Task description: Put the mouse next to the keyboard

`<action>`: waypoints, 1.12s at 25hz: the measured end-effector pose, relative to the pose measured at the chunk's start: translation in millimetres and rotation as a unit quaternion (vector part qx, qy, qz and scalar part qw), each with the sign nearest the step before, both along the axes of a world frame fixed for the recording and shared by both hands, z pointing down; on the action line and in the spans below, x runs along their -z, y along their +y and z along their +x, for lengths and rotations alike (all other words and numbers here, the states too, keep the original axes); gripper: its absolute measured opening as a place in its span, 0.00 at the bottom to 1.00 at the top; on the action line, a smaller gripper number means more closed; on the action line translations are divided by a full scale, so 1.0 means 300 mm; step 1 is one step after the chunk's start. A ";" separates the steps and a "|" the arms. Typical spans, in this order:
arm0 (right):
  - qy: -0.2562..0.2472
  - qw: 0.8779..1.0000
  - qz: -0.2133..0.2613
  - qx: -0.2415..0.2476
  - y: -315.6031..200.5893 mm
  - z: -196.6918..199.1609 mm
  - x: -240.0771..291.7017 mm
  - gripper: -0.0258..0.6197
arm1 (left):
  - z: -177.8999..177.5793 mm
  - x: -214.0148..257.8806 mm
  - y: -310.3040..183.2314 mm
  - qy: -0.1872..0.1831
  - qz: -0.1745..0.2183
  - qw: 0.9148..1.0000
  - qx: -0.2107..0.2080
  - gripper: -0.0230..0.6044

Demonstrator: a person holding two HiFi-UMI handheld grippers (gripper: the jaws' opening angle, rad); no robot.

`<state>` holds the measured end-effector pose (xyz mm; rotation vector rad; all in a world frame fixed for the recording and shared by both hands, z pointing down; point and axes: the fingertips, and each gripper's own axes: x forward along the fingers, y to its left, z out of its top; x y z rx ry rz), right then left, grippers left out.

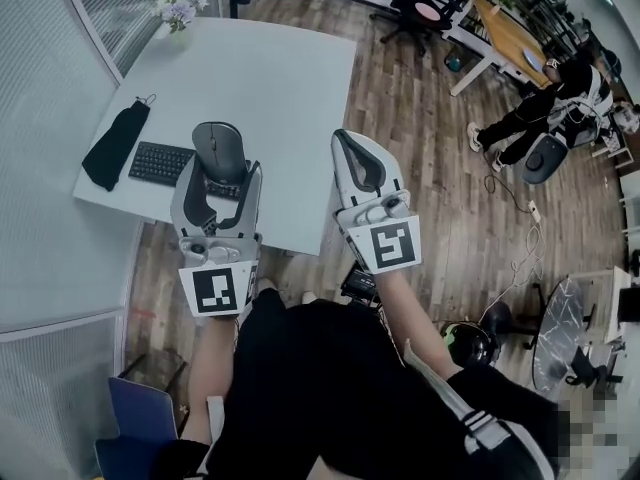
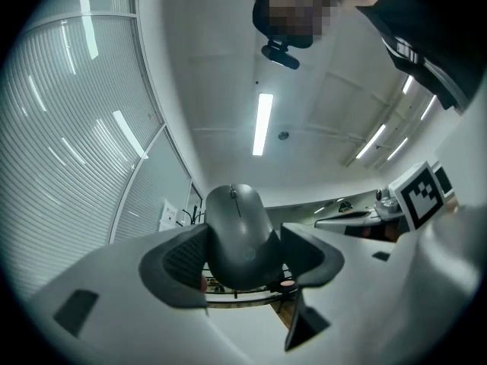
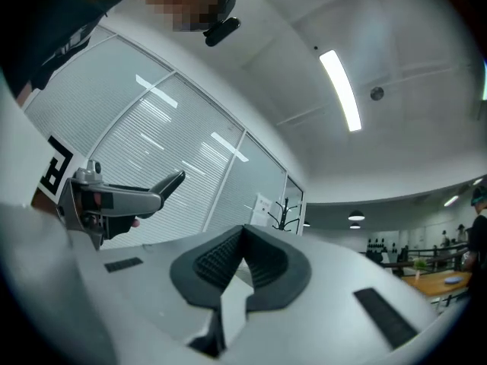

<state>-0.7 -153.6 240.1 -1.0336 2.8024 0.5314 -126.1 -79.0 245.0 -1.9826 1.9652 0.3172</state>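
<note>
A dark grey mouse [image 1: 222, 150] is held up in the air by my left gripper [image 1: 222, 173], which is shut on it. In the left gripper view the mouse [image 2: 240, 234] fills the space between the two dark pads and points up at the ceiling. A black keyboard [image 1: 160, 163] lies on the white table [image 1: 270, 78] near its front left edge, partly behind the left gripper. My right gripper [image 1: 364, 168] is raised beside the left one, shut with nothing in it; its pads [image 3: 262, 261] meet in the right gripper view.
A black cloth pouch [image 1: 117, 143] lies left of the keyboard. A vase of flowers [image 1: 178, 10] stands at the table's far left corner. Glass partition walls run along the left. A person [image 1: 545, 103] sits at the far right among desks and chairs.
</note>
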 end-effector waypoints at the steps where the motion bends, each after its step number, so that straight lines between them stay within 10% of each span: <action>1: 0.003 1.000 0.002 -0.006 -0.008 -0.006 0.000 0.04 | -0.012 0.000 -0.005 -0.001 0.004 1.000 -0.004 0.52; 28: 0.038 0.999 0.011 -0.016 -0.157 -0.048 -0.075 0.04 | 0.015 -0.157 -0.133 -0.008 -0.015 0.999 -0.030 0.52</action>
